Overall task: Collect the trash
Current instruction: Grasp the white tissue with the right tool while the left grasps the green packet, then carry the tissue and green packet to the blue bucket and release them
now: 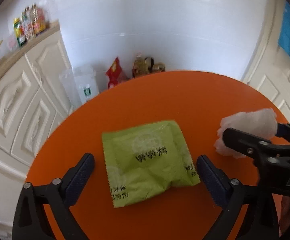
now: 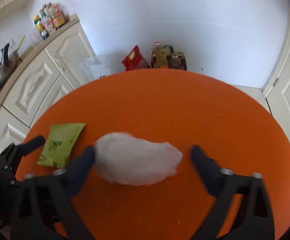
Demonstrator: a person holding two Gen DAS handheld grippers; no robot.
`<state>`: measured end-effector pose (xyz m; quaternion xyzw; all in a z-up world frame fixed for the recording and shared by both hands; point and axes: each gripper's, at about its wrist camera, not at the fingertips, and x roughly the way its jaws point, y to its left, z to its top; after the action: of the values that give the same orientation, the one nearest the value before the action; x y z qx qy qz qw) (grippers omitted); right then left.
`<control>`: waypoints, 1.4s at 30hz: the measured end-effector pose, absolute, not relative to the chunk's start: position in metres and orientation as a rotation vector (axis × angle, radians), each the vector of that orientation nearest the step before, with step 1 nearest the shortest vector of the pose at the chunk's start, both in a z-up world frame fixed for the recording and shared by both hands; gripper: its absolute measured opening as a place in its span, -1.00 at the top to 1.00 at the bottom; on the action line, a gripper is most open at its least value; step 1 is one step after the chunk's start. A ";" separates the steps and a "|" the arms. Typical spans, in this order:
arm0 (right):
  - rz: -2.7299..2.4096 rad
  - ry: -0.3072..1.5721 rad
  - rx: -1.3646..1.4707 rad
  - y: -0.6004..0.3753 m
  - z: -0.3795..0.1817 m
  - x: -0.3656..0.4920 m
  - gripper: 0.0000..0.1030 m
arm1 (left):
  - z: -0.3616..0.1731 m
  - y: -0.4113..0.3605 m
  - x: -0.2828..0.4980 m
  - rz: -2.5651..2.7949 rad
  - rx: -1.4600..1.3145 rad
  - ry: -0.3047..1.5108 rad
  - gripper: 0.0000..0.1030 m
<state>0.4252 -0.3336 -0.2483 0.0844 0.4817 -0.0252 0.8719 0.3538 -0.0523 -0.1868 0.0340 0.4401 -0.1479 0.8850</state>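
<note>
We see a flat green foil snack packet lying on the round orange table, between the spread fingers of the left gripper, which touch neither of its sides. To its right on the same tabletop sits a crumpled white plastic wad, between the spread fingers of the right gripper, with the left finger just against it. The packet and the wad lie apart. Behind the table, on the floor against the white tiled wall, stand a red bag and, to its right, two bottles. A cream cabinet run stands left of the table.
</note>
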 end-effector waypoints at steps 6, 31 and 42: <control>0.012 0.989 0.153 -0.324 -0.245 0.418 0.05 | -0.184 -0.063 0.391 -0.329 0.050 0.872 -0.07; -0.089 0.786 0.219 -0.369 -0.150 0.246 0.12 | -0.133 -0.098 0.407 -0.562 -0.099 0.731 0.51; -0.191 0.636 0.251 -0.410 -0.099 0.140 0.12 | -0.079 -0.148 0.340 -0.709 -0.040 0.590 0.51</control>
<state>0.1404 -0.4101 -0.0989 0.1230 0.3114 -0.0937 0.9376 0.3403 -0.1477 -0.0788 -0.0195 0.2844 -0.3421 0.8954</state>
